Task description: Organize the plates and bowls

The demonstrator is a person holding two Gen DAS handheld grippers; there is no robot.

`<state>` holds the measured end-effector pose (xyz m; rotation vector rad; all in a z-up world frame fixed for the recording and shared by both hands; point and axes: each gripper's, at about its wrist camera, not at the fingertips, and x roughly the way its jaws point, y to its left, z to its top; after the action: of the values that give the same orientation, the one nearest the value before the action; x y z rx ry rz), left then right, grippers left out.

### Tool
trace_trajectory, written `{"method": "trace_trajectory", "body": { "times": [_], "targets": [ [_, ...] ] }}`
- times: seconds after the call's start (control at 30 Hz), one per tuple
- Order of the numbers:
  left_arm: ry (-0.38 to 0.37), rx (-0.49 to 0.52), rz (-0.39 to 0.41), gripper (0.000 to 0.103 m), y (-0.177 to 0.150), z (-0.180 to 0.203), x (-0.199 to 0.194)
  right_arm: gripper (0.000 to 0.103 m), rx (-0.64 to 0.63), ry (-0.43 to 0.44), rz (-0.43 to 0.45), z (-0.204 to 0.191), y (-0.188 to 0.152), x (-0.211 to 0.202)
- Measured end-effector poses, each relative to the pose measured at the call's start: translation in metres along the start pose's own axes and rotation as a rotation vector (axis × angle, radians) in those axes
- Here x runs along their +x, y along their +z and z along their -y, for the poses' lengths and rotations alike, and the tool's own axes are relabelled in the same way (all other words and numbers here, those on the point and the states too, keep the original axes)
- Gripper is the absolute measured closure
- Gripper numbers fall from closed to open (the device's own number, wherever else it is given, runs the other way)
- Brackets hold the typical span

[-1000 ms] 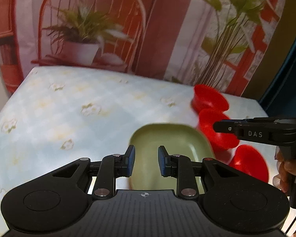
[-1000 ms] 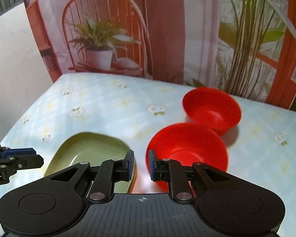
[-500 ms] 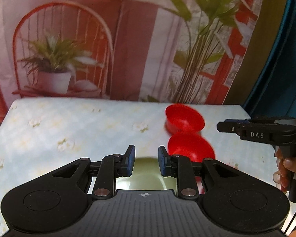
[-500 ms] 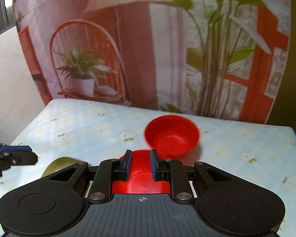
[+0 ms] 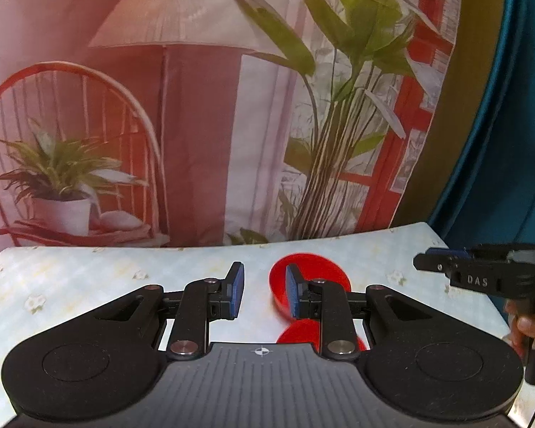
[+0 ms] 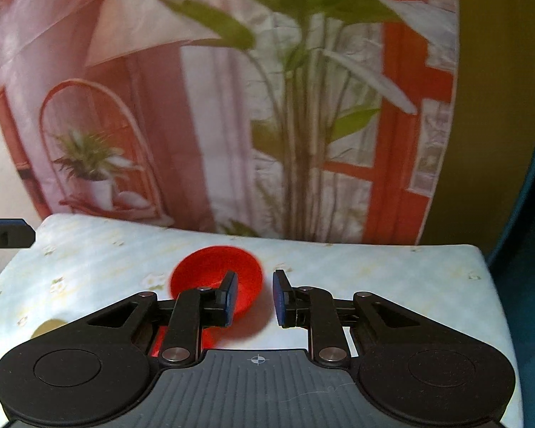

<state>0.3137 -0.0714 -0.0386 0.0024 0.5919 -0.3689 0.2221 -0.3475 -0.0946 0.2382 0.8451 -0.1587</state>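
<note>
Right wrist view shows my right claw (image 6: 252, 297) empty, jaws narrowly parted, above the far red bowl (image 6: 215, 273) on the worktop (image 6: 392, 285), my left claw (image 5: 264, 294) likewise empty; descending blurred, I might nudge it.
</note>
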Motion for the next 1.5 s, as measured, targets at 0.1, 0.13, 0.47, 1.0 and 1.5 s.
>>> {"method": "trace_trajectory", "body": {
  "times": [0.1,0.13,0.47,1.0,1.5],
  "targets": [
    [-0.001,0.005,-0.013,0.075,0.007,0.001,0.022,0.083,0.016,-0.009,-0.004,0.009,0.002,0.013],
    [-0.007,0.005,-0.023,0.075,0.009,0.002,0.031,0.083,0.02,-0.008,-0.006,0.011,0.002,0.017],
    [-0.037,-0.021,-0.13,0.075,-0.005,-0.002,0.124,0.074,0.066,0.023,-0.061,0.003,-0.012,0.086],
    [-0.089,-0.073,-0.246,0.072,-0.034,-0.016,0.191,0.075,0.131,0.054,-0.147,0.002,-0.035,0.134],
    [-0.139,-0.057,-0.207,0.091,-0.027,-0.008,0.179,0.093,0.122,0.061,-0.11,0.0,-0.023,0.126]
  ]
}}
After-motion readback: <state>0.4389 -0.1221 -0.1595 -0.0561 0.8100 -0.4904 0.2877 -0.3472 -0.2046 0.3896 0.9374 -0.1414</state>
